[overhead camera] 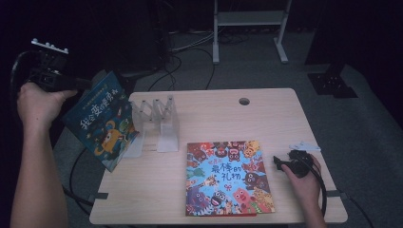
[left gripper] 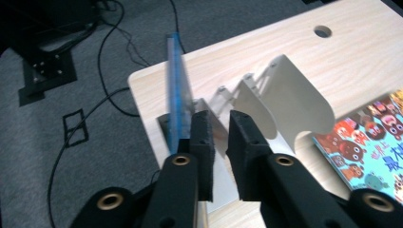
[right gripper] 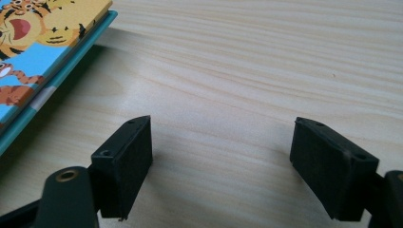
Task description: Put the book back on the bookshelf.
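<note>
Dark floor with loose cables surrounds a pale wooden table [overhead camera: 266,118] with a round hole near its far edge. At the table's left end stands a clear plastic accordion-style book rack [overhead camera: 159,121] with several upright dividers. Leaning at the rack's outer left side is a blue picture book with an orange monster on its cover [overhead camera: 102,121], tilted and partly hanging past the table edge. The left gripper [left gripper: 216,137], raised at the left of the high view, has its jaws nearly closed with only a narrow gap between the pads; in the left gripper view the blue book's edge [left gripper: 177,90] runs upright just to the left of the left pad, outside the gap, so nothing appears to be clamped and whether the pad brushes the book I cannot tell. A second flat picture book crowded with colourful monsters on a blue cover [overhead camera: 228,176] lies face up at the table's near middle, its long axis running away from the person. The right gripper [overhead camera: 284,164] rests on the table just beside that book's right edge, jaws [right gripper: 221,161] spread partway over bare wood, holding nothing. The flat book lies directly to the right gripper's left, far nearer to it than to the left gripper, so a pickup would likely start from that right edge
</note>
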{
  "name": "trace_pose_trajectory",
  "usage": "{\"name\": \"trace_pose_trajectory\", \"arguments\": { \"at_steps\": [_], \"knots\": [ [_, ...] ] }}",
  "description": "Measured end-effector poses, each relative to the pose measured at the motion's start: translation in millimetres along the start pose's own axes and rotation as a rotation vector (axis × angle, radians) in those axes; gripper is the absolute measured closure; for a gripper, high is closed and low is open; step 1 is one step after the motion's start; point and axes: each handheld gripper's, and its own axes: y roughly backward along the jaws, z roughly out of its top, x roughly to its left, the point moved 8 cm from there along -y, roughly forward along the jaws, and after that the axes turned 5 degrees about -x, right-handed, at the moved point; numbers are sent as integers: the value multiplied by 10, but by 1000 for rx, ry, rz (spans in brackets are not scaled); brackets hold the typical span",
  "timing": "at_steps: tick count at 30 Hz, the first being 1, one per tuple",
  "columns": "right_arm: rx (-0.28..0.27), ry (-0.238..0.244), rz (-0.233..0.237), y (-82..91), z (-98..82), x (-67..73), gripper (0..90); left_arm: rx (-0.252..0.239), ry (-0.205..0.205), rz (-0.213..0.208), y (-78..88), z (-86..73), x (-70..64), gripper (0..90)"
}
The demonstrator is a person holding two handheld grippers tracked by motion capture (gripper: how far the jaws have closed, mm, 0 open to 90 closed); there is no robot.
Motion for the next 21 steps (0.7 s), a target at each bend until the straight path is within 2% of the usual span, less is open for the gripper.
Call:
{"name": "trace_pose_trajectory", "arguments": {
  "at_steps": [4,9,14,16,17,21],
  "knots": [
    [-1,0,0,0,0,0,211,-15,-32,-36,-84,-36,-163,740],
    [-1,0,0,-1,0,0,211,-30,-85,-66,-233,-120,-376,635],
    [-1,0,0,-1,1,0,212,-57,-118,-97,-405,-249,-552,509],
    [-1,0,0,-1,0,0,211,-57,-127,-105,-437,-280,-582,505],
    [-1,1,0,-1,0,-1,211,-57,-128,-102,-465,-313,-607,461],
    [2,0,-2,-3,-1,-4,200,-56,-129,-141,-587,-460,-742,416]
  ]
}}
